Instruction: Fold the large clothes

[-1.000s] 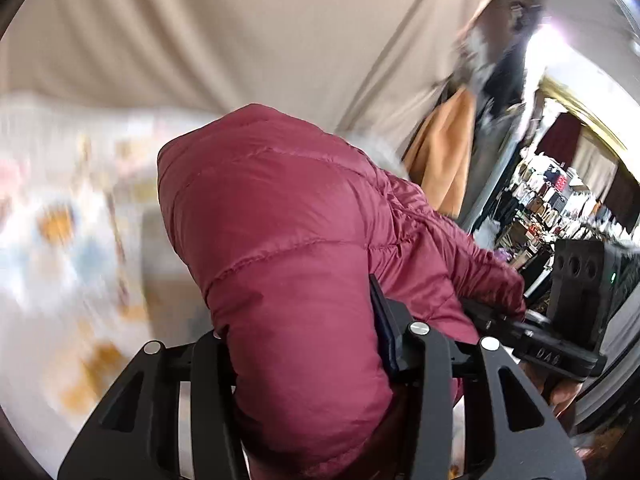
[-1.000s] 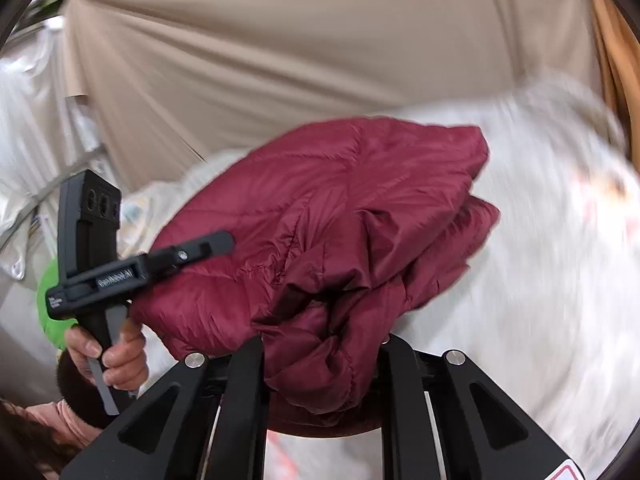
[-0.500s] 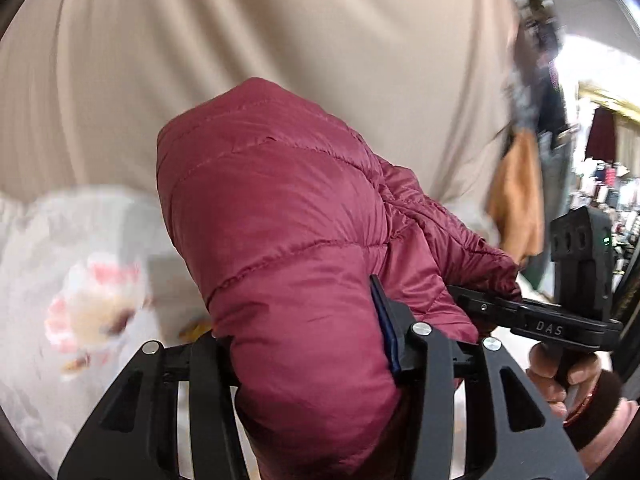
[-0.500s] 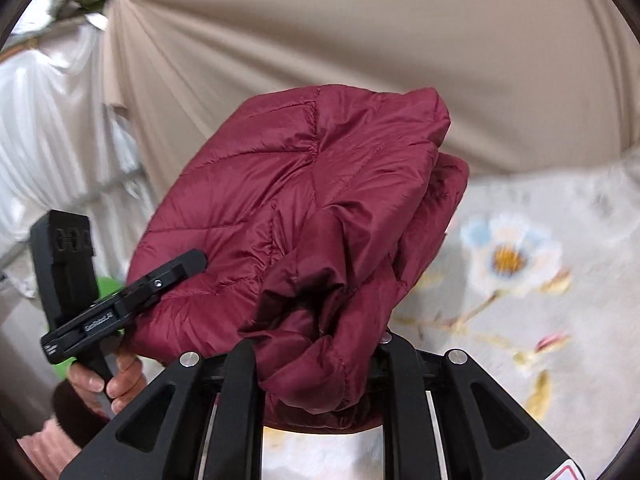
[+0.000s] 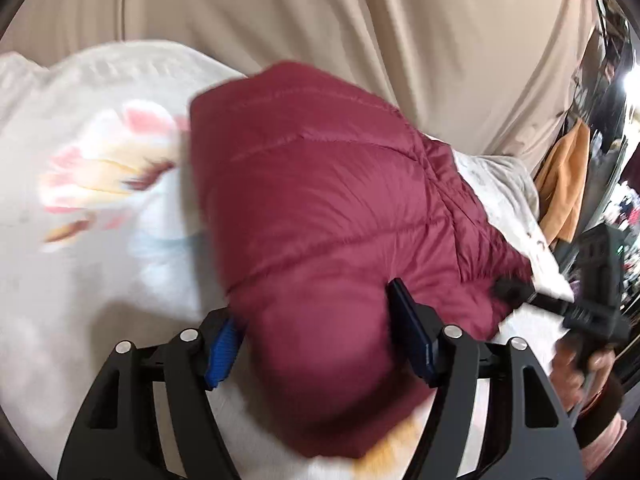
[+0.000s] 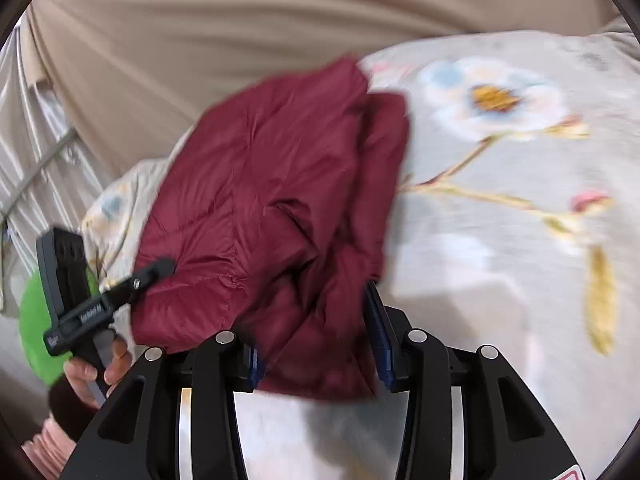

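Lowered since the earlier frames: the folded maroon puffer jacket (image 5: 320, 200) has come down from mid-air in front of the beige curtain (image 5: 360, 20) and now lies on the floral bedspread (image 5: 100, 240). Both views are motion-blurred.

Left gripper (image 5: 320, 336): jaws have just been opening. The jacket's near left corner sits between the blue pads; the left pad shows a sliver of gap to the fabric, while the right one appears to brush it. I read it as released, not clamped.

Right gripper (image 6: 316, 340): jaws likewise have just been opening. The bunched near right corner of the jacket lies between the pads, and the fabric looks slack rather than pinched. Contact at the right pad cannot be ruled out through the blur.

Key relation: the jacket lies directly ahead of both grippers, extending away from them toward the curtain. The two grippers flank its near edge, one at each near corner, so the bundle's near edge runs from one gripper to the other. In the right wrist view the left gripper (image 6: 160, 268) touches the jacket's left side. Neither hand is clearly nearer; both are at the cloth.

Judgement: the fold looks placed. The next move likely turns on backing both grippers straight out toward the person without dragging the near edge open.
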`<state>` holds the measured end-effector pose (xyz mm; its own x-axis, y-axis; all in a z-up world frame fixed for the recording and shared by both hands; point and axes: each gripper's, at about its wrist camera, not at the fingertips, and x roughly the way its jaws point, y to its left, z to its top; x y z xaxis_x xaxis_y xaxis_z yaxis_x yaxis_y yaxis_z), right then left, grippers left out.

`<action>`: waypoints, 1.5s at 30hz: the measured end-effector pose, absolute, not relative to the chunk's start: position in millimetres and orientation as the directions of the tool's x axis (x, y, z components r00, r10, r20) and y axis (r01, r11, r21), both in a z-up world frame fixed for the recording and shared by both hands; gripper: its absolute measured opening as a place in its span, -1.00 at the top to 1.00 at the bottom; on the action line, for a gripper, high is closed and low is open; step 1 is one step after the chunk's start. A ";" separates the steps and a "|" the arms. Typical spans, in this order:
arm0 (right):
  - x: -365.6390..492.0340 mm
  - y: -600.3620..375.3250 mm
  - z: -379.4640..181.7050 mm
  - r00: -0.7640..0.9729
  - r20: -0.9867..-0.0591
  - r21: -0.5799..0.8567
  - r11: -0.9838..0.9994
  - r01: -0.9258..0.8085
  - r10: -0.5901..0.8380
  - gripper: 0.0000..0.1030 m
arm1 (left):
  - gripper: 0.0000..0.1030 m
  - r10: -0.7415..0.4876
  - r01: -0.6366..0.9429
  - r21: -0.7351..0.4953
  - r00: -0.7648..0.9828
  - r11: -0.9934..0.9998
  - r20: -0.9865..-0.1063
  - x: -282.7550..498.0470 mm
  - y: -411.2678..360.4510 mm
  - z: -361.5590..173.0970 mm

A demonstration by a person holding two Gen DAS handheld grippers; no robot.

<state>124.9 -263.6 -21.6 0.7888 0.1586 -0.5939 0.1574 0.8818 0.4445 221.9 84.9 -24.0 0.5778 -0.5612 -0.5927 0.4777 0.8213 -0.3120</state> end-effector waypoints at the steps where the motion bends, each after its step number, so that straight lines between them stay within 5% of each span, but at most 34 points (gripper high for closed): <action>1: 117.3 -265.2 -15.8 0.799 -0.585 0.434 0.886 0.164 0.139 0.35 | -0.29 -0.535 0.470 -0.279 0.599 0.837 -0.596 212.2 85.9 -15.3; 4: 119.4 -250.0 20.5 0.816 -0.569 0.352 0.926 0.134 0.098 0.82 | -0.32 -0.481 0.460 -0.197 0.654 0.866 -0.585 189.8 86.1 12.5; 5: 124.8 -244.3 29.5 0.823 -0.560 0.328 0.937 0.117 0.094 0.82 | -0.37 -0.474 0.456 -0.186 0.675 0.870 -0.565 188.1 81.2 25.4; 7: 143.6 -238.4 41.1 0.834 -0.545 0.288 0.953 0.091 0.085 0.82 | -0.89 -0.479 0.443 -0.205 0.698 0.873 -0.532 196.5 79.1 37.2; 13: 210.9 -256.9 9.6 0.756 -0.653 0.287 0.939 0.191 0.046 0.72 | -0.82 -0.500 0.276 -0.430 0.633 0.859 -0.592 295.7 99.2 5.4; 18: 204.9 -246.7 -25.0 0.738 -0.672 0.286 0.942 0.175 0.067 0.73 | -0.79 -0.625 0.315 -0.550 0.520 0.774 -0.581 337.8 95.1 -39.3; 27: 210.7 -274.7 -36.2 0.748 -0.662 0.348 0.906 0.240 0.056 0.80 | -0.86 -0.608 0.409 -0.449 0.545 0.794 -0.578 362.3 54.1 -40.3; 33: 167.8 -266.1 6.4 0.801 -0.592 0.358 0.919 0.164 0.088 0.78 | -0.78 -0.514 0.453 -0.253 0.670 0.855 -0.536 281.8 72.0 14.2; 38: 161.5 -231.8 -6.6 0.735 -0.674 0.231 0.966 0.114 0.075 0.91 | -0.78 -0.495 0.495 -0.189 0.612 0.848 -0.617 217.4 56.5 17.1; 45: 165.5 -216.6 -55.9 0.678 -0.715 0.300 0.951 0.078 0.170 1.00 | -0.73 -0.318 0.385 -0.083 0.602 0.919 -0.732 214.7 51.3 -48.0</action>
